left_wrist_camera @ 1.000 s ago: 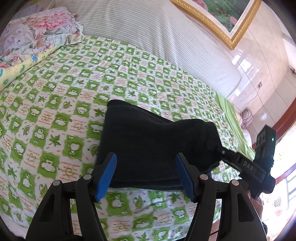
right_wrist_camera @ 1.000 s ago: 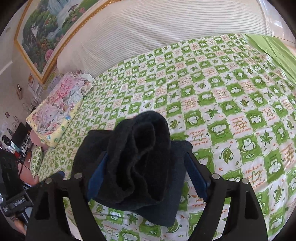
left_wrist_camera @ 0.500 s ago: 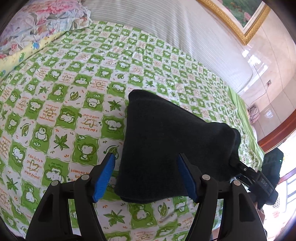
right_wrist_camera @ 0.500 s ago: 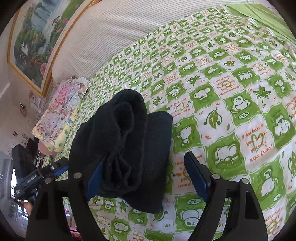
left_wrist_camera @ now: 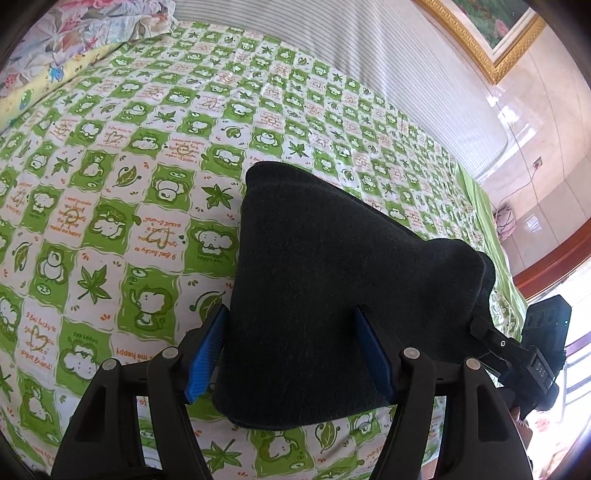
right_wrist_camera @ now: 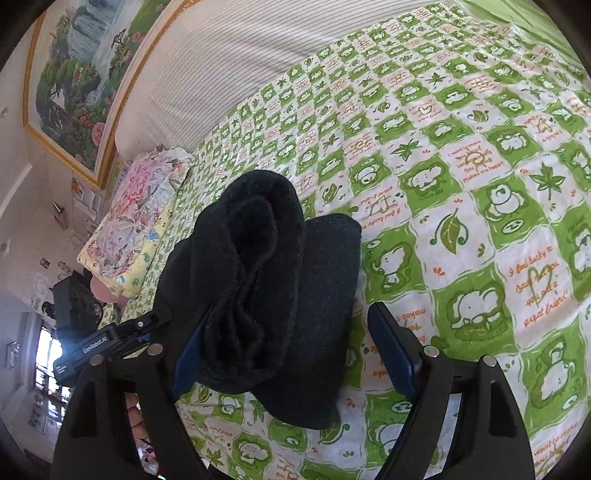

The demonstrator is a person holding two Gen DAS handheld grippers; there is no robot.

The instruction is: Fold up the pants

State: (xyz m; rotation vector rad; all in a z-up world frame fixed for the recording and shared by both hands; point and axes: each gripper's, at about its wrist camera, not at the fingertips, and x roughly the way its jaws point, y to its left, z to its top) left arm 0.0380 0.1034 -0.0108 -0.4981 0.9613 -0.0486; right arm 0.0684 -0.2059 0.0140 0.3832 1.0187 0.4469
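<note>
The black pants lie folded in a thick bundle on the bed sheet, which has a pattern of green and white squares with small animals and leaves. The bundle is at the near part of the sheet, well apart from the flowered pillow that lies at the far left corner in the left wrist view.

The left gripper is over the near end of the pants. Its jaws stand wide apart, and the blue pads are on both sides of the cloth. The left pad is just beside the edge of the bundle; whether it touches I cannot tell. The right pad is in front of the cloth, and no pinching of the cloth is visible.

The right gripper is at the other end of the pants, where the rolled layers of cloth show. Its jaws are also wide apart. The left pad lies against the rolled cloth, and the right pad is clearly apart from the pants, with bare sheet between them. It has hold of nothing.

In the right wrist view the pillow is to the left of the pants. Behind the sheet is a striped headboard, and above it hangs a painting in a gold frame.
</note>
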